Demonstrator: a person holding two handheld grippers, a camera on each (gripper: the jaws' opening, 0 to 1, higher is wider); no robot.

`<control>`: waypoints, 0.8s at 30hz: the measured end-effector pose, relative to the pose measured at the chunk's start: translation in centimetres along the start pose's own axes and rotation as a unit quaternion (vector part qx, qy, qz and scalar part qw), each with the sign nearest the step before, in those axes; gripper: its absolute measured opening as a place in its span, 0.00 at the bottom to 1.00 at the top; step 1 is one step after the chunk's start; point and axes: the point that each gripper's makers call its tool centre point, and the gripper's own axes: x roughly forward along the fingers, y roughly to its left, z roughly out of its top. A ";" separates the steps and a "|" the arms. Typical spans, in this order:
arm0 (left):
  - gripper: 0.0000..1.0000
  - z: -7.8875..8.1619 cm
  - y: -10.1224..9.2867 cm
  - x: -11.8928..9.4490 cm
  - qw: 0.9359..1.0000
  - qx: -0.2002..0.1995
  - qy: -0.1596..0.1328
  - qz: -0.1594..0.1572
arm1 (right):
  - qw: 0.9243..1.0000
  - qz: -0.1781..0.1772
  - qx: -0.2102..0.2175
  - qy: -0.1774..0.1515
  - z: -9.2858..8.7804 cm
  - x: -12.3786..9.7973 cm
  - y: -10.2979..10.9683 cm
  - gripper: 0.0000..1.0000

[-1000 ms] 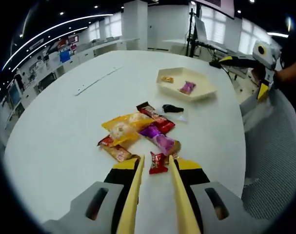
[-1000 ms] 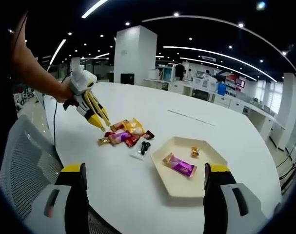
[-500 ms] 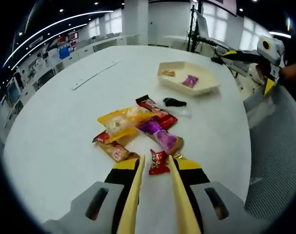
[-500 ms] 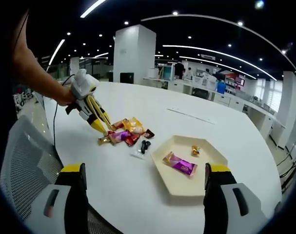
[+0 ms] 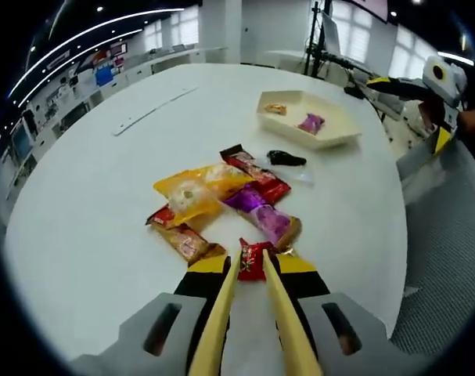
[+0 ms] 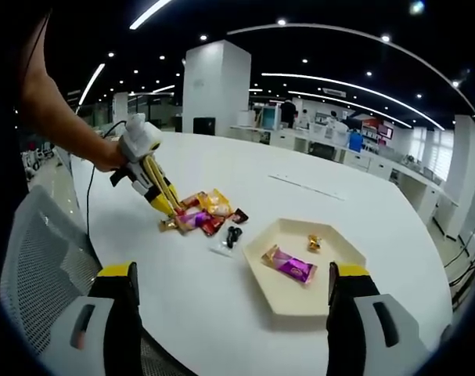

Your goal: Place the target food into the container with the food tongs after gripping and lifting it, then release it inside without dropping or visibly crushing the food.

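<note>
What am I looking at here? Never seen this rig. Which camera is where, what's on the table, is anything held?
There is no robot arm: a person holds a two-jaw gripper in each hand, and a fisheye camera rides on each one, looking forward along its jaws.

In the left gripper view, the left gripper has its long yellow jaws narrowed around a small red candy at the near edge of a pile of wrapped snacks on the white table. The candy seems to lie on the table, not yet lifted.

In the right gripper view, the right gripper waits wide open, holding nothing. Ahead of it lies the cream tray, with a purple-wrapped candy and a small gold one inside. The left gripper and the person's arm show at upper left of that view.

A black item in clear wrap lies between pile and tray.
</note>
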 end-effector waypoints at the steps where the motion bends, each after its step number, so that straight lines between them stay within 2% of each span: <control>1: 0.17 0.0 0.0 -0.1 1.000 -0.001 0.001 -0.001 | 1.000 0.000 0.000 -0.002 0.1 0.0 0.0 0.99; 11: 0.17 0.1 0.1 -1.4 1.000 -0.016 0.002 0.008 | 1.000 0.000 0.001 -0.008 0.3 -0.1 -0.1 0.99; 24: 0.17 1.9 0.1 -2.5 1.000 -0.007 -0.005 -0.004 | 1.000 -0.001 0.001 -0.013 0.5 -0.1 -0.1 0.99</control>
